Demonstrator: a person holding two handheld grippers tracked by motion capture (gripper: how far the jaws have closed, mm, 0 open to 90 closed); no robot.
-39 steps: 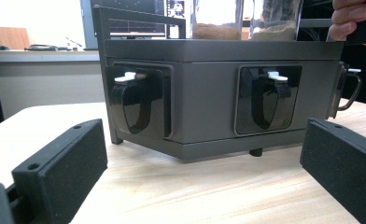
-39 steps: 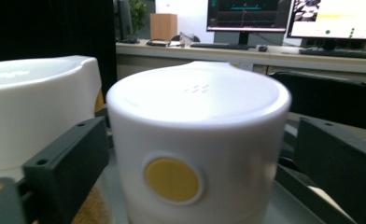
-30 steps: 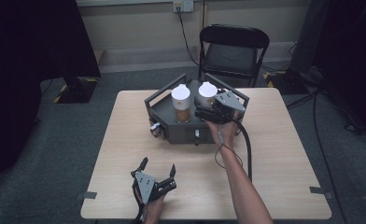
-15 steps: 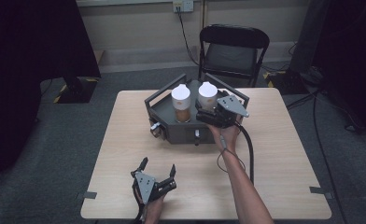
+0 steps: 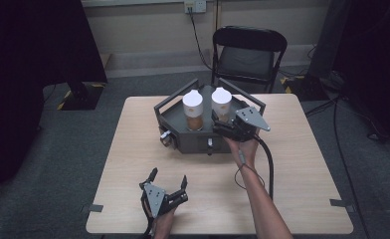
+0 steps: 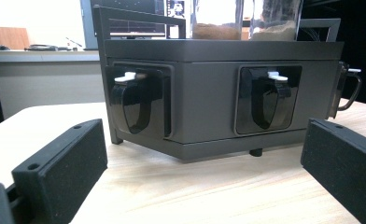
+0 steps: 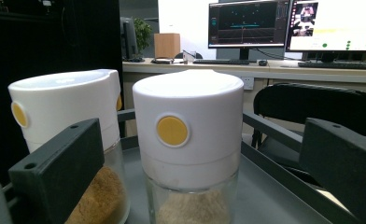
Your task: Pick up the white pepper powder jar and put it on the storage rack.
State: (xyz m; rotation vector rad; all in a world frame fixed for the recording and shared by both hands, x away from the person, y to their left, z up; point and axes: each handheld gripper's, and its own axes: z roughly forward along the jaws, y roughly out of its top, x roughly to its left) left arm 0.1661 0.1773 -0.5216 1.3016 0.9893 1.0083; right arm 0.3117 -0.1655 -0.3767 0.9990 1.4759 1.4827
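I am holding my right tool (image 5: 222,124) released around the right spice jar (image 7: 188,140) on the dark tray (image 5: 173,115). My left tool (image 5: 169,180) is resting released on the bench (image 5: 307,169)

Matt grey rack (image 5: 183,130) on pale wood table (image 5: 302,174); glass jars (image 7: 190,154), smooth white plastic caps.

Two white-lidded glass jars (image 5: 221,107) of brown powder stand upright, side by side, in the dark tray (image 5: 175,117).
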